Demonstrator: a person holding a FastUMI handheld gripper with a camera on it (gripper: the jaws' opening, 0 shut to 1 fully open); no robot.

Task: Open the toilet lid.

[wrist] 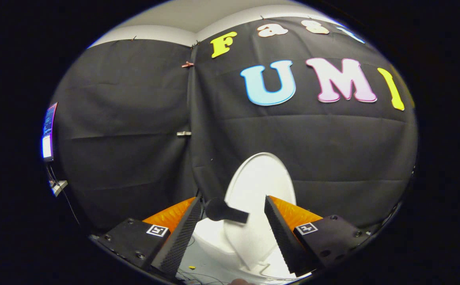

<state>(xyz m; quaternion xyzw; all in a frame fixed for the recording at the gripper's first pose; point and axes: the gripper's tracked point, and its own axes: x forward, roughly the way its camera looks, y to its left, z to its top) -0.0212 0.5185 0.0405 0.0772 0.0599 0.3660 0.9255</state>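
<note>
- Standing spread apart, the gripper (230, 221) holds nothing; its two fingers point forward with a wide gap between them.
- In that gap, just ahead of the fingertips, the white toilet lid (259, 186) stands raised, close to upright, its rounded top reaching up against the black cloth wall (135, 118) on the far side.
- A dark handle (224, 211) sticks out from the lid's left edge, with a round knob at its left end; it sits close to the left finger, though I cannot tell whether they touch.
- Below the lid, near the fingers, part of the white toilet body (214, 237) shows.
- Neither finger presses on the lid.
- Far off to the left, a lit screen (48, 132) hangs at the edge of the cloth wall.
- Some thin cables (198, 275) lie on the pale floor close under the fingers.
</note>
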